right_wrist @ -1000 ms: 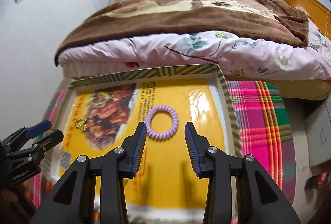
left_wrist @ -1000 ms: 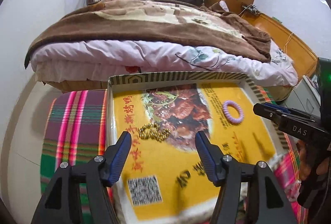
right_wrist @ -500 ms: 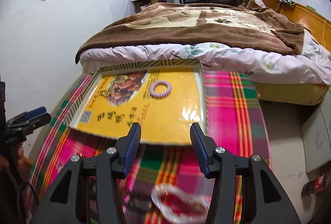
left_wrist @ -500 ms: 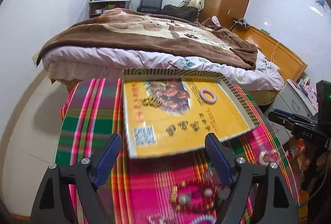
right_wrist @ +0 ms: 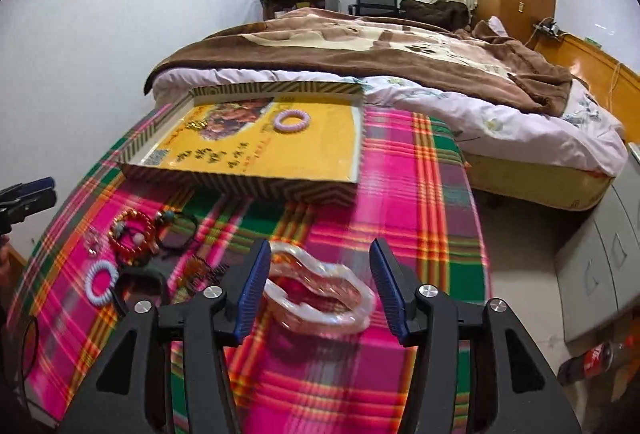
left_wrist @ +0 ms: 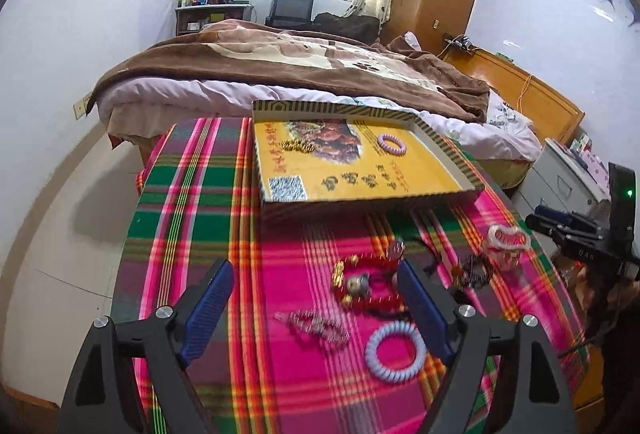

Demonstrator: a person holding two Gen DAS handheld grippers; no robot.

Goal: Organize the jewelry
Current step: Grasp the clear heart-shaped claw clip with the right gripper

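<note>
A yellow printed tray (left_wrist: pixel 360 173) (right_wrist: pixel 280 161) lies at the far end of the plaid cloth. It holds a purple coil ring (left_wrist: pixel 382 143) (right_wrist: pixel 280 121) and a gold chain (left_wrist: pixel 297 145). Loose pieces lie on the near cloth: a red bead bracelet (left_wrist: pixel 378 304) (right_wrist: pixel 132 234), a pale coil tie (left_wrist: pixel 374 354) (right_wrist: pixel 90 284) and a clear pinkish bangle (left_wrist: pixel 506 238) (right_wrist: pixel 316 322). My left gripper (left_wrist: pixel 314 270) hangs open above the cloth, left of the red bracelet. My right gripper (right_wrist: pixel 320 246) has its jaws opening, with the bangle lying between the fingers, untouched.
A bed with a brown blanket (left_wrist: pixel 320 65) stands just behind the table. A grey drawer cabinet (right_wrist: pixel 600 246) is at the right, with a bottle (right_wrist: pixel 592 358) on the floor beside it. A black hair tie (right_wrist: pixel 180 234) and dark beads (left_wrist: pixel 476 272) lie among the pile.
Both grippers have drawn back from over the tray to the near part of the cloth. Their jaws stand wider. The loose jewelry pile has come into view.
</note>
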